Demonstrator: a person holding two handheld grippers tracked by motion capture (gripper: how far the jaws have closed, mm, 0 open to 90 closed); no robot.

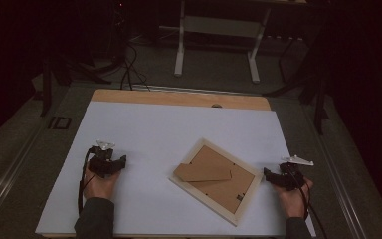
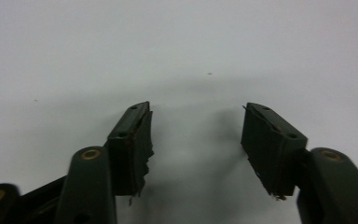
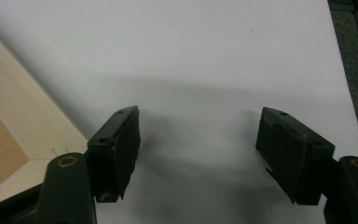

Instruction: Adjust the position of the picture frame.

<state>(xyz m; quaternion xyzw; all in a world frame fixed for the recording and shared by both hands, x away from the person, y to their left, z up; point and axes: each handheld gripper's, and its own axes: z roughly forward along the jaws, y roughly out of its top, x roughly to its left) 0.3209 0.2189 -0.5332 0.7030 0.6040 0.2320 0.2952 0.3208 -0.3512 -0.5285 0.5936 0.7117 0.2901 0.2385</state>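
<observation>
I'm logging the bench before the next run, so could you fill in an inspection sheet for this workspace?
Surface: white sheet over a wooden table, bare wood strip along the far edge.
Job's things: picture frame lying face down, turned at an angle, its brown stand flap on the backing.
Clutter: nothing seen.
Tongs: left tongs open, empty; right tongs open, empty, beside the frame's corner.
Cables: one trails from each hand; more on the floor.
Surroundings: dim room, white desk legs behind.

Picture frame (image 1: 214,180) lying face down on the table (image 1: 149,129), right of centre and toward the near edge, with left gripper (image 1: 113,164) well apart near the left edge and right gripper (image 1: 271,175) just beside its right corner.
</observation>
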